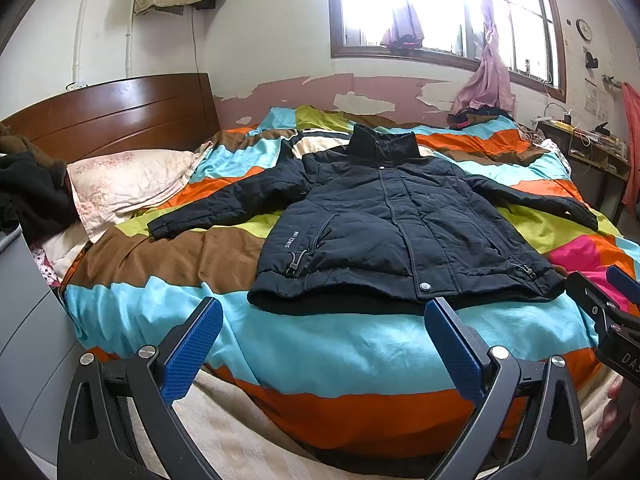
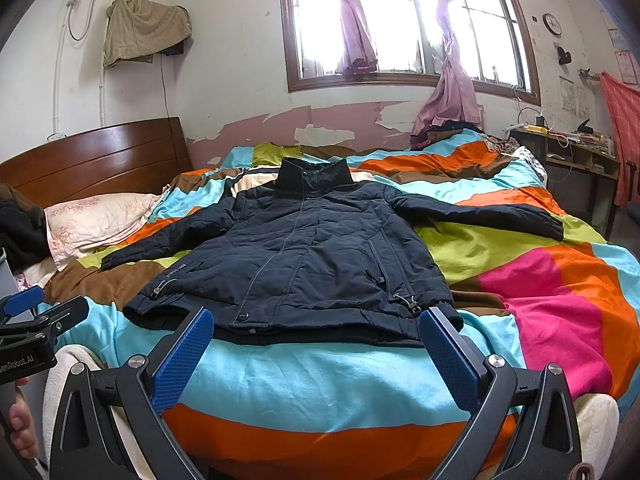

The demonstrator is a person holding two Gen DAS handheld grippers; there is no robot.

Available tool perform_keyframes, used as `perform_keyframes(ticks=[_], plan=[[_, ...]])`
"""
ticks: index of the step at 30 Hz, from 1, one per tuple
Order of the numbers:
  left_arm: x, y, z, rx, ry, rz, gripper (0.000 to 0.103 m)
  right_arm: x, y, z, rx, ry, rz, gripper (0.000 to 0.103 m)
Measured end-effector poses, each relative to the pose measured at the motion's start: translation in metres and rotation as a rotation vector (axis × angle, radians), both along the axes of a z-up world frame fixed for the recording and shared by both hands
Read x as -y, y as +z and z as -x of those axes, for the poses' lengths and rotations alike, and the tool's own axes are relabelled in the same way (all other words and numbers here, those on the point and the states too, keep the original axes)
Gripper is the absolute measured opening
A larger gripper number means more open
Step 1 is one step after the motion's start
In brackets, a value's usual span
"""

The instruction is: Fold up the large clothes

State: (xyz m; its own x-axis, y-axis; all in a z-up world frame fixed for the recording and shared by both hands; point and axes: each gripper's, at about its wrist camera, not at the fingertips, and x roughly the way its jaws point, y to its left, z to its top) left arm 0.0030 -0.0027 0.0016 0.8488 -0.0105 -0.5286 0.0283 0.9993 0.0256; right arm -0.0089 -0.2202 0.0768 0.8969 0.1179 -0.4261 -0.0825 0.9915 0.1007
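Observation:
A dark navy padded jacket [image 1: 384, 224] [image 2: 304, 256] lies flat and face up on the bed, zipped, collar toward the far wall, both sleeves spread out to the sides. My left gripper [image 1: 324, 312] hovers open just short of the jacket's hem, nothing between its blue pads. My right gripper [image 2: 316, 320] is also open, its fingertips level with the hem and spanning its middle without touching it. The right gripper's fingers [image 1: 600, 300] show at the right edge of the left wrist view; the left gripper's fingers [image 2: 44, 312] show at the left edge of the right wrist view.
A striped multicolour quilt [image 1: 340, 344] [image 2: 540, 288] covers the bed. A pale floral pillow [image 1: 128, 184] and a wooden headboard [image 1: 120, 112] lie to the left. Dark clothes [image 1: 28, 192] are heaped at far left. A cluttered desk [image 2: 576, 152] stands at right under the window.

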Motion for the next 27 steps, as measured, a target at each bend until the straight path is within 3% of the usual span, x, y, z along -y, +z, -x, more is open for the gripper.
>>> perform_keyframes(ticks=[27], plan=[[0.0032, 0.0020, 0.0008, 0.004, -0.008, -0.001, 0.099, 0.0002, -0.0011, 0.0015, -0.001, 0.000, 0.000, 0.103]])
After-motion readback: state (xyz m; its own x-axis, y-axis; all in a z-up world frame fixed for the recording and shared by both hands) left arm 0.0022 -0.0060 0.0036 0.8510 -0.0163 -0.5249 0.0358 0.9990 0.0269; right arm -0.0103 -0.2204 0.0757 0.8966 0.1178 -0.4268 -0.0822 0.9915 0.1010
